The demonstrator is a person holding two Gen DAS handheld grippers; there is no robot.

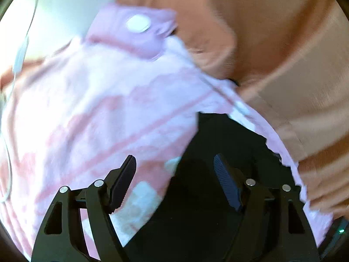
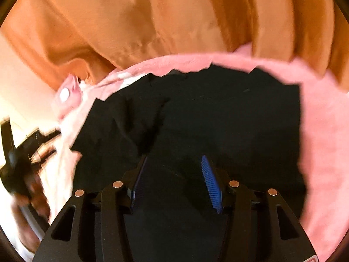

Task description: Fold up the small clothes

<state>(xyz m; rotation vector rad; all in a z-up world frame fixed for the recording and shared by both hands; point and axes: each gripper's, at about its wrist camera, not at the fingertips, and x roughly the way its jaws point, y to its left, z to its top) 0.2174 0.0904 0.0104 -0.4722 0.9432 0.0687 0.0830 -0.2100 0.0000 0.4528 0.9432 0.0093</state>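
Observation:
A small black garment (image 2: 218,120) lies spread on a pink cloth (image 2: 322,135). It also shows in the left wrist view (image 1: 213,174), partly under a pink-and-white patterned garment (image 1: 98,109) with a pink tab and a white snap (image 1: 137,23). My left gripper (image 1: 174,170) is open, its left finger over the patterned garment, its right over the black one. My right gripper (image 2: 173,170) is open just above the black garment, holding nothing. The left gripper shows blurred at the left edge of the right wrist view (image 2: 24,150).
An orange fabric (image 2: 163,21) with deep folds lies behind the clothes, also in the left wrist view (image 1: 283,54). A white cable (image 1: 19,56) runs along a pale surface at the far left. The views are blurred by motion.

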